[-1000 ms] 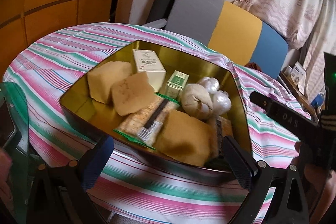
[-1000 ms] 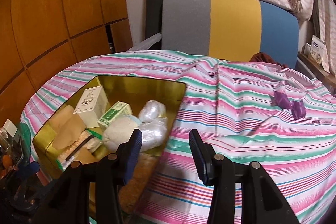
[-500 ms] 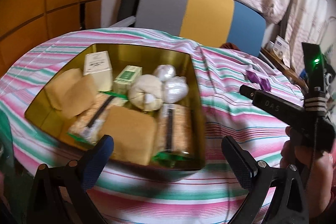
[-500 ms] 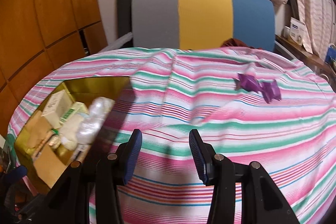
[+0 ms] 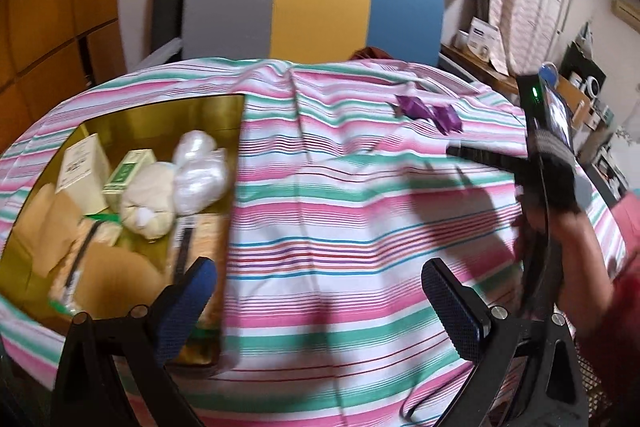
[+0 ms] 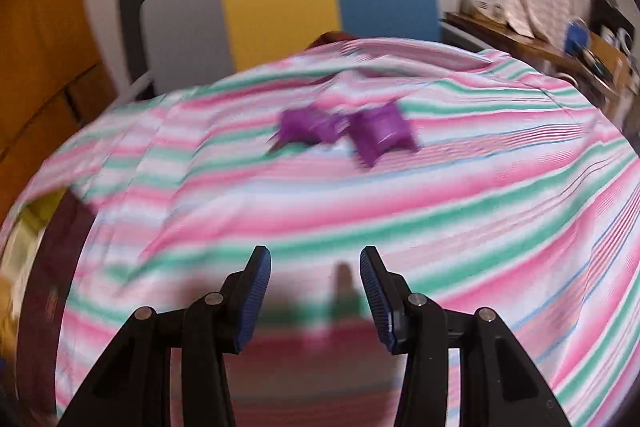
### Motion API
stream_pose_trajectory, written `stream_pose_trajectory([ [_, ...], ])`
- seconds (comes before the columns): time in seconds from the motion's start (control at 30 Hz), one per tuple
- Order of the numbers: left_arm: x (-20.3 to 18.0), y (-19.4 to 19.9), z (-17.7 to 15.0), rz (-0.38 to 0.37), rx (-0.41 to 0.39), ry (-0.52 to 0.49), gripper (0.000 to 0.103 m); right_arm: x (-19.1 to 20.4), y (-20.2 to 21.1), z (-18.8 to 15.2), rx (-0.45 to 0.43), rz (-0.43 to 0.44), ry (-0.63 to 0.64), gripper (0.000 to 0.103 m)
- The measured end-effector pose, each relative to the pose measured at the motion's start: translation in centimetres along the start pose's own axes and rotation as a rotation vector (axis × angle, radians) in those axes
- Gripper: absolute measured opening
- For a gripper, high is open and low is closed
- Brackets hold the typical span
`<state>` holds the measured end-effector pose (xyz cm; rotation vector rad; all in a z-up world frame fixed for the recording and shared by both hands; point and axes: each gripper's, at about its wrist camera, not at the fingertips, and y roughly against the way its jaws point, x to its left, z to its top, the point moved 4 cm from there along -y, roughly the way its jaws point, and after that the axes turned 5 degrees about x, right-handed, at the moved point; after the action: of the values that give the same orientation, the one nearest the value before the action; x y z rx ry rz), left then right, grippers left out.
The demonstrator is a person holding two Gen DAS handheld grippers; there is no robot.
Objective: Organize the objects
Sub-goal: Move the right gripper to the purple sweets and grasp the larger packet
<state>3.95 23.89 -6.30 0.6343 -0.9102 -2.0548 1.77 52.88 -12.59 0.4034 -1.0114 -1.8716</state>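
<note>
Right tongs point(image 6: 315, 291): apart by a narrow gap, nothing between the blue pads, aimed down over the striped cloth point(image 6: 480, 195) toward two purple wrappers point(image 6: 348, 131).
Left tongs point(image 5: 320, 303): wide apart, nothing held, hanging over the near middle of the surface, just right of the gold tin point(image 5: 160, 113).

Purple wrappers: two small crinkled pieces, far centre of the surface, touching or nearly so; well apart from the tin. Right-wrist view blurred; exact outline hard to read.

Gold tin: far left of the wrappers, open, already packed with a cream box point(image 5: 82, 171), a green box point(image 5: 128, 173), a cloth pouch point(image 5: 146, 205), a clear plastic bundle point(image 5: 200, 167), tan flat packets point(image 5: 48, 223) and snack bars.

Step in hand, judged: reach for the wrappers with the right tongs, then carry to the tin.

Handling notes:
- Widen the gap somewhat before descent; present gap looks tight for a puffed wrapper.
- Take one wrapper at a time, centred between the pads, pinched at the body, not at a twisted end.
- Come down gently; loose, wrinkled cloth is likely to bunch and get pinched along with the wrapper.
- Light, slippery film probable; close gently and check the hold before lifting.
- Keep the left tongs clear of the path back to the tin.
</note>
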Motion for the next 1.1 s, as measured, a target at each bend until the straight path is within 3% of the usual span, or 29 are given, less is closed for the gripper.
stream_pose_trajectory([
  [0.2, -1.4, -0.9, 0.1, -0.007, 0.023, -0.029, 0.103, -5.0, -1.2, 5.6, -0.065, 0.033, -0.203, 0.056],
  [0.33, -1.4, -1.5, -0.2, 0.001, 0.044, -0.025, 0.103, -6.3, -3.8, 7.9, -0.035, 0.043, -0.318, 0.057],
  [0.57, -0.8, -2.0, -0.6, 0.019, 0.071, -0.018, 0.103, -6.3, -7.3, 9.5, -0.010, 0.035, -0.360, 0.060],
  [0.77, -1.0, -2.0, 0.3, 0.002, 0.059, 0.002, 0.103, -6.2, -7.2, 9.0, -0.039, 0.050, -0.275, 0.051],
  [1.03, -2.8, -2.7, 2.2, -0.019, 0.041, -0.050, 0.103, -6.8, -4.6, 7.4, -0.042, 0.135, -0.258, 0.034],
  [1.07, -2.9, -2.7, 2.7, -0.016, 0.032, -0.052, 0.103, -6.8, -4.3, 7.2, -0.040, 0.147, -0.255, 0.023],
  [1.1, -3.0, -2.8, 3.1, -0.012, 0.025, -0.051, 0.103, -7.0, -3.9, 6.8, -0.037, 0.163, -0.255, 0.019],
])
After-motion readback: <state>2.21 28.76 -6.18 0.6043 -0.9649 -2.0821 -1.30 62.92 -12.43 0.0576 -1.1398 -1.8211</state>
